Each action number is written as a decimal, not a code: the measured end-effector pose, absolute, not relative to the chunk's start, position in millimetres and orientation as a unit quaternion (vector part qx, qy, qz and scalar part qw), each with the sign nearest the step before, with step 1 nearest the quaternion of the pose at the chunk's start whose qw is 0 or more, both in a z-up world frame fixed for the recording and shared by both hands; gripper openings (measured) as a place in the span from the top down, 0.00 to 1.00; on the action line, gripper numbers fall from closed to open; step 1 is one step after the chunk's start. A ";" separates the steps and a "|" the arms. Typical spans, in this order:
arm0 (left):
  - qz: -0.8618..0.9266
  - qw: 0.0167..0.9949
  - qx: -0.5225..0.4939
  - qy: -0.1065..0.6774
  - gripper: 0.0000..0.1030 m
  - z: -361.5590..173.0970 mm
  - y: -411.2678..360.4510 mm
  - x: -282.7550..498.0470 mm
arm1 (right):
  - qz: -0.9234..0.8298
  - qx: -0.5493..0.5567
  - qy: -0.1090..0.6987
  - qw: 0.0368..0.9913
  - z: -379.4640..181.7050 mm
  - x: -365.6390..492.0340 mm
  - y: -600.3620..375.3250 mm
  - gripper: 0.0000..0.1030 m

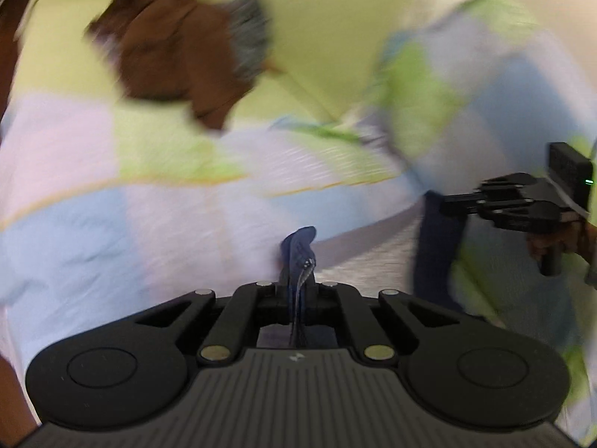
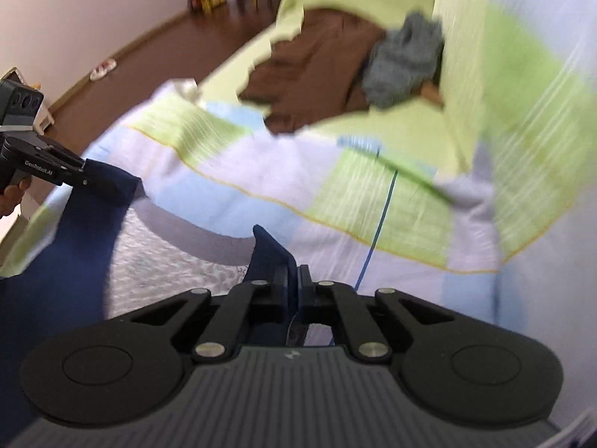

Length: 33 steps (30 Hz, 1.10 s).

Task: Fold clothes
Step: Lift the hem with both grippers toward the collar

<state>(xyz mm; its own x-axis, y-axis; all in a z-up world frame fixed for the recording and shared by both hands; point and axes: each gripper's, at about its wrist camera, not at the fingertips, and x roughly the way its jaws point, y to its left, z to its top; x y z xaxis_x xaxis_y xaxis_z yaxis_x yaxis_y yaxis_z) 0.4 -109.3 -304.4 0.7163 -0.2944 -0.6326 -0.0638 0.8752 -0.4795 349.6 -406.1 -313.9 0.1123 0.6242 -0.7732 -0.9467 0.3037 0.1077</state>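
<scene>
A dark navy garment (image 2: 56,246) hangs in the air between both grippers, above a bed. My left gripper (image 1: 297,280) is shut on one corner of it (image 1: 298,250); the pinched cloth sticks up between the fingers. My right gripper (image 2: 294,283) is shut on another corner (image 2: 268,250). In the right wrist view the left gripper (image 2: 80,177) shows at the left edge, with the navy cloth draping down from it. In the left wrist view the right gripper (image 1: 447,203) shows at the right, with navy cloth (image 1: 436,246) hanging under it. Both views are motion-blurred.
A patchwork quilt (image 2: 261,171) of green, lilac and light blue covers the bed. A brown garment (image 2: 317,71) and a grey one (image 2: 405,59) lie on the green sheet beyond. A dark wood floor (image 2: 149,56) and a pale wall lie left.
</scene>
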 end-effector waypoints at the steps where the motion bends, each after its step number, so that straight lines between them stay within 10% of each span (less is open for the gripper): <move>1: -0.079 0.900 -0.228 0.363 0.99 -292.3 -120.5 -10.1 | 0.550 -0.215 0.365 0.720 -302.1 337.5 -419.4 0.97; 9: -0.170 0.913 -0.103 0.357 0.99 -242.1 -263.8 -136.4 | 0.545 -0.238 0.335 0.731 -243.7 206.4 -558.3 0.97; 18: -0.166 0.881 0.069 0.438 0.82 -320.2 -440.8 -270.5 | 0.525 -0.378 0.359 0.672 -329.7 25.6 -687.0 0.97; 27: -0.094 0.859 0.274 0.422 0.58 -333.3 -517.1 -302.9 | 0.460 -0.498 0.240 0.695 -368.1 -63.3 -719.9 0.62; 33: -0.054 0.835 0.322 0.442 0.56 -355.7 -524.1 -273.9 | 0.467 -0.549 0.159 0.675 -369.3 -45.7 -697.3 0.60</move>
